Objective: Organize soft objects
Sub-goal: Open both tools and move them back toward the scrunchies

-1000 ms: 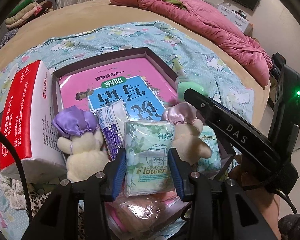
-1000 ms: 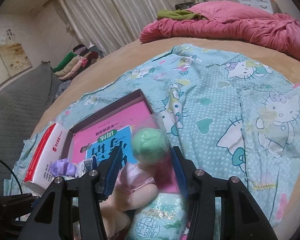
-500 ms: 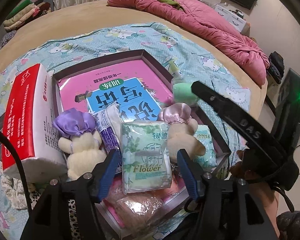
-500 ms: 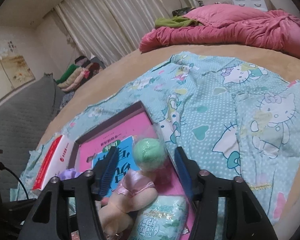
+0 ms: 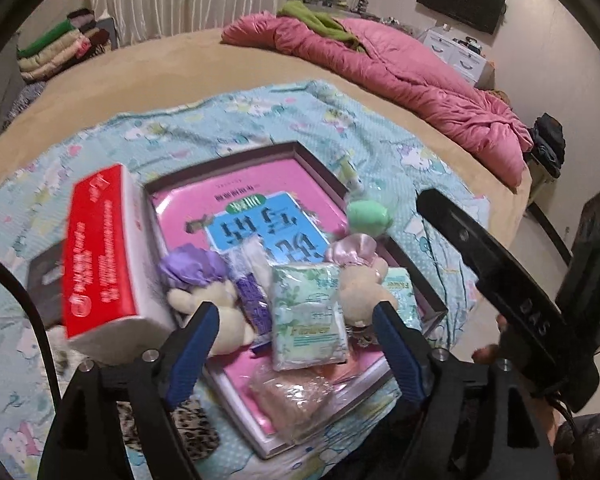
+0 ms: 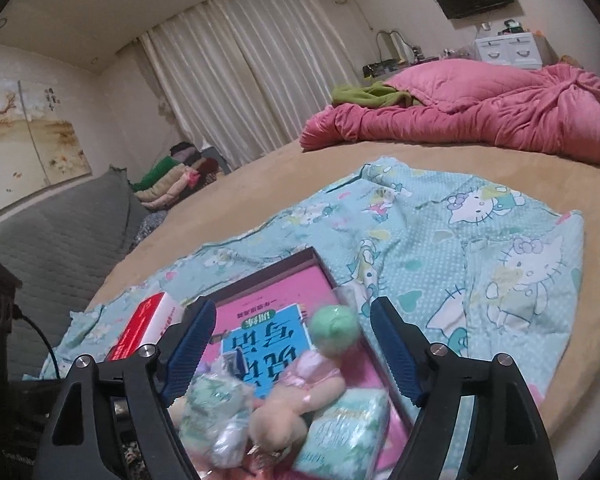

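Bedspread under the shallow box (image 5: 432,300) sags. My left gripper (image 5: 296,340) and right gripper (image 6: 292,344) both gape, holding nothing; the tissue pack (image 5: 308,320) lies atop 2 plush bears inside. I judge it could slide off.

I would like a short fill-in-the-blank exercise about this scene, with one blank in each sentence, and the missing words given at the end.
1. Both the left gripper and the right gripper have their jaws ____.
2. The plush toy next to the red tissue pack wears a ____ cap.
3. The Flower tissue packet lies inside the shallow ____.
4. The quilt bunched at the far side of the bed is ____.

Missing words: open; purple; box; pink
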Tool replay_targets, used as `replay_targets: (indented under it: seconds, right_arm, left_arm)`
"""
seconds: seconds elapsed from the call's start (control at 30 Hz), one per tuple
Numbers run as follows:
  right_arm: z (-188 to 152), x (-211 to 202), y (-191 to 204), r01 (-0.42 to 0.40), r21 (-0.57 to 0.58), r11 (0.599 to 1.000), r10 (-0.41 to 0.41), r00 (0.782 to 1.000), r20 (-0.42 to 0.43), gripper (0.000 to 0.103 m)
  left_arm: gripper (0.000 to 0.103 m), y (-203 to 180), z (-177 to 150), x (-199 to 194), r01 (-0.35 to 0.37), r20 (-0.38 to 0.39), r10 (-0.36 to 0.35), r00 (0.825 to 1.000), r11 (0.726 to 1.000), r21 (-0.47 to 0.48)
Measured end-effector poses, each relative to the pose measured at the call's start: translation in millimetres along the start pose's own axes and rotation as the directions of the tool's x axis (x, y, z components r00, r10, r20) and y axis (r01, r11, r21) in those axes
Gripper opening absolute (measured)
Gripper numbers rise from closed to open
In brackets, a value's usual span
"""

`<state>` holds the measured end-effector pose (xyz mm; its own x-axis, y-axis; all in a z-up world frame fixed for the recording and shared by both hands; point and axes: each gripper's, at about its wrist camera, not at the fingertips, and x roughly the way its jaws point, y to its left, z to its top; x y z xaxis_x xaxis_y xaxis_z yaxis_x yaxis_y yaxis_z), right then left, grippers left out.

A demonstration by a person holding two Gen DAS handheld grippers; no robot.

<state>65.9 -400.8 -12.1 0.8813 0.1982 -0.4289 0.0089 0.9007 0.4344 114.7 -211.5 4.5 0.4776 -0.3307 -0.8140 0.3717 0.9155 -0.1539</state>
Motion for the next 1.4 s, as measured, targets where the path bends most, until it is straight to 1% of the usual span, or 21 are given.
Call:
replay_targets:
  seconds: [0.1, 0.3, 0.4, 0.53, 0.6, 0.77, 0.93, 1.13, 1.27, 1.4]
  right_arm:
    - [-1, -5, 7, -0.002, 0.006, 1.000, 0.002, 1.000, -0.002, 0.081]
    - [2, -17, 19, 0.039, -0.004, 0.999, -0.039, 0.999, 0.017, 0.081]
    - [5, -26, 25, 0.028, 0.014, 1.000, -0.028, 0.999, 0.031, 0.081]
    - [10, -39, 39, 0.022, 0.010, 1.000, -0.022, 0.999, 0.037, 0.082]
    - [14, -46, 47, 0.007, 0.004, 1.000, -0.008, 0.999, 0.045, 0.082]
    - [22, -55, 61, -0.019, 0.002, 1.000, 0.019, 0.999, 0.044, 0.082]
    - [23, -60, 78, -0.030, -0.033, 0.999, 0.031, 0.999, 0.027, 0.082]
    - [19, -62, 99, -0.049, -0.090, 0.995, 0.050, 0.999, 0.008, 0.082]
    - [17, -61, 111, -0.060, -0.122, 0.991, 0.061, 0.998, 0.001, 0.082]
    - [13, -57, 118, -0.071, -0.138, 0.988, 0.069, 0.997, -0.023, 0.082]
  left_arm:
    - [0.082, 4, -2, -10, -0.021, 0.013, 0.021, 1.000, 1.000, 0.005]
    - [0.083, 15, -7, -29, -0.053, 0.035, 0.053, 0.998, 0.999, -0.005]
    - [0.083, 21, -9, -39, -0.049, 0.046, 0.050, 0.998, 0.999, -0.015]
    - [0.083, 26, -13, -52, -0.074, 0.065, 0.074, 0.995, 0.997, -0.005]
    - [0.083, 29, -14, -58, -0.074, 0.068, 0.074, 0.995, 0.997, -0.009]
    - [0.083, 42, -13, -72, -0.088, 0.073, 0.090, 0.993, 0.996, -0.029]
    - [0.083, 53, -16, -86, -0.091, 0.095, 0.094, 0.991, 0.995, -0.040]
    - [0.083, 79, -20, -100, -0.108, 0.096, 0.116, 0.989, 0.991, -0.081]
    - [0.083, 104, -24, -110, -0.120, 0.095, 0.134, 0.986, 0.984, -0.134]
    - [0.083, 126, -29, -120, -0.148, 0.109, 0.169, 0.980, 0.973, -0.179]
